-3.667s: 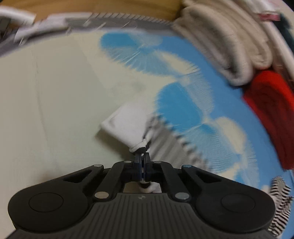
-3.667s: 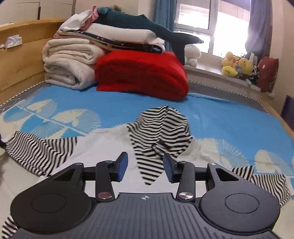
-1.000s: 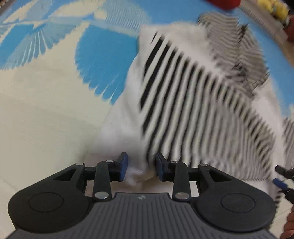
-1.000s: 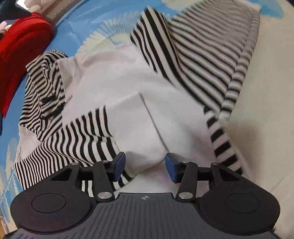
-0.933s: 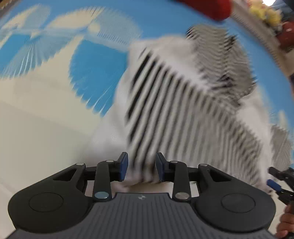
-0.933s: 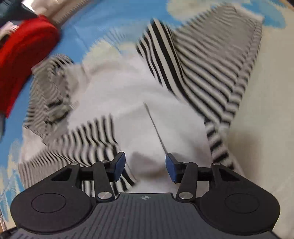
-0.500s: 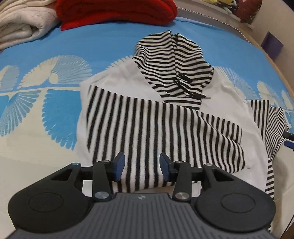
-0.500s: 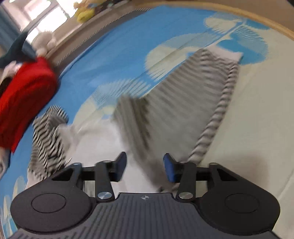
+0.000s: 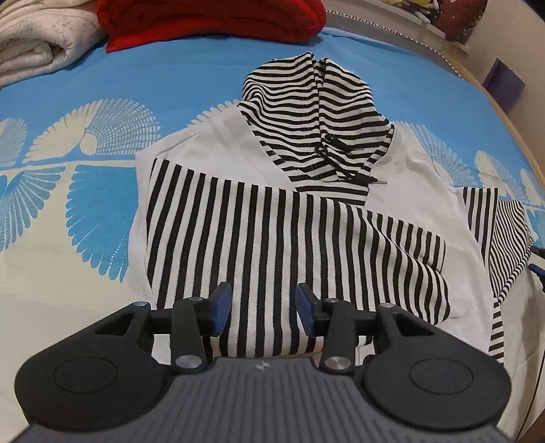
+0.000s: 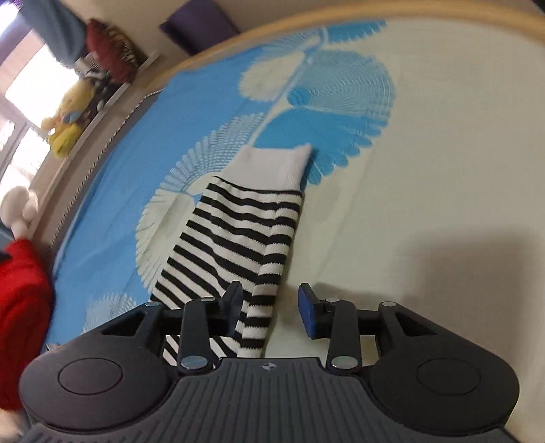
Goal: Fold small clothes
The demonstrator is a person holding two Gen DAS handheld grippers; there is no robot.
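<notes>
A white hoodie with black-and-white striped sleeves and hood [image 9: 306, 112] lies flat on the bed. Its left striped sleeve [image 9: 272, 238] is folded across the white body [image 9: 211, 146]. My left gripper [image 9: 262, 303] is open and empty, hovering over the folded sleeve near the hem. In the right wrist view the other striped sleeve [image 10: 238, 235] stretches out with its white cuff [image 10: 276, 163] at the far end. My right gripper [image 10: 270, 308] is open over that sleeve's near part, holding nothing.
The bedspread [image 9: 102, 88] is blue and cream with fan patterns. A red folded blanket [image 9: 211, 13] and cream towels [image 9: 37, 37] are stacked at the back. Stuffed toys [image 10: 66, 126] sit on a sill beyond the bed's wooden edge [image 10: 306, 20].
My left gripper let go of the left sleeve after laying it across the body and drew back. My right gripper swung from the hoodie body out over the right sleeve.
</notes>
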